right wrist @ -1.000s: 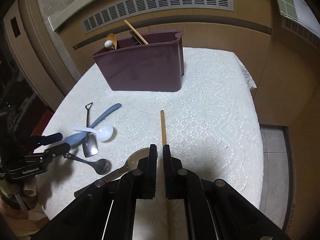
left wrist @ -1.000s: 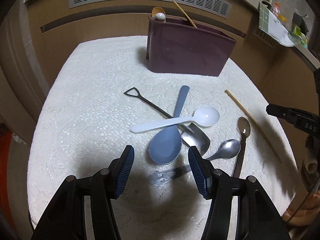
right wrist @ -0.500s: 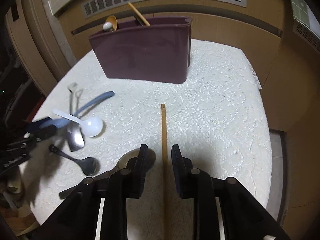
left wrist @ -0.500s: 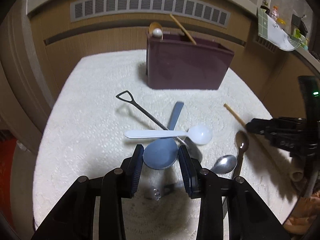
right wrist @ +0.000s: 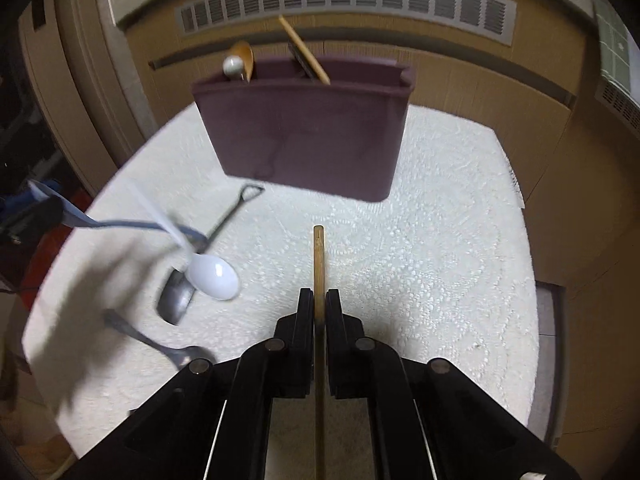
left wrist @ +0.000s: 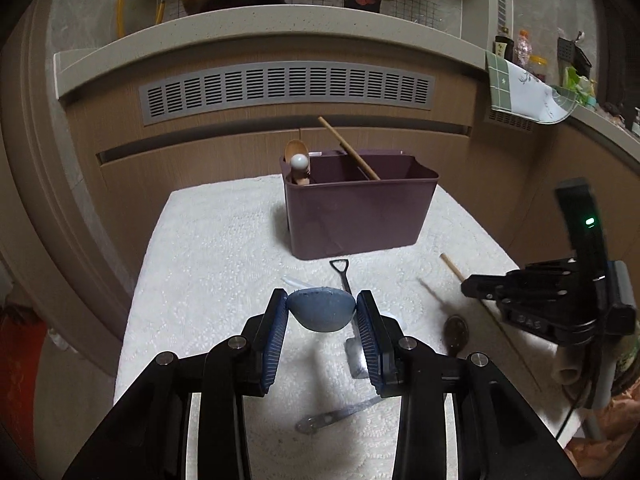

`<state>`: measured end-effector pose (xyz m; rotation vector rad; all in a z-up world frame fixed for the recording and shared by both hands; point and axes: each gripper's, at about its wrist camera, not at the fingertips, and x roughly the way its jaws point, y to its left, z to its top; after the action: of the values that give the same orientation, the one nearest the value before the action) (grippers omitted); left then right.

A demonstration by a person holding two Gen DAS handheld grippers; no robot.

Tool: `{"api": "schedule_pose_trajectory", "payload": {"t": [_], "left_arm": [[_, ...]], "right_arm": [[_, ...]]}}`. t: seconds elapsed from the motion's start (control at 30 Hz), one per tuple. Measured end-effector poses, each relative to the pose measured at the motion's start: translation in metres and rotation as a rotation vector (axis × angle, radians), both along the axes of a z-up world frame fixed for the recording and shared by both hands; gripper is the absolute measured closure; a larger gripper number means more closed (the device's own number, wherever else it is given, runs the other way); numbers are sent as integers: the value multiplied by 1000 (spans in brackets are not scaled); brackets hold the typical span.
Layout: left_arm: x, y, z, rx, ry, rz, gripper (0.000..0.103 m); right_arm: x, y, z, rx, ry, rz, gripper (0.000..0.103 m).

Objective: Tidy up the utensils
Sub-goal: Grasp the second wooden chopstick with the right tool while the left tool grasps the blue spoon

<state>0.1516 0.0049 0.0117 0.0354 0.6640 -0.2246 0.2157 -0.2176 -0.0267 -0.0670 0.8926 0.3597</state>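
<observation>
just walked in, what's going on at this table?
A person is sorting utensils into the maroon caddy with two handheld grippers. The left gripper is clamped on the bowl of the blue spoon and holds it off the cloth. The right gripper is shut on a wooden chopstick. A white spoon, a shovel-shaped spoon and other metal spoons aren't in the caddy yet.
</observation>
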Motion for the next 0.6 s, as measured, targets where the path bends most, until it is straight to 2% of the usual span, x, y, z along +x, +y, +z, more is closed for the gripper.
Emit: {"api": "schedule_pose_trajectory", "payload": {"t": [0.3, 0.6], "left_arm": [[-13, -6, 24, -9, -46, -14, 67], [-26, -5, 56, -12, -104, -29, 67]], "right_arm": [[-30, -13, 49, 89, -117, -17, 97], [-39, -18, 77, 128, -195, -30, 97]]}}
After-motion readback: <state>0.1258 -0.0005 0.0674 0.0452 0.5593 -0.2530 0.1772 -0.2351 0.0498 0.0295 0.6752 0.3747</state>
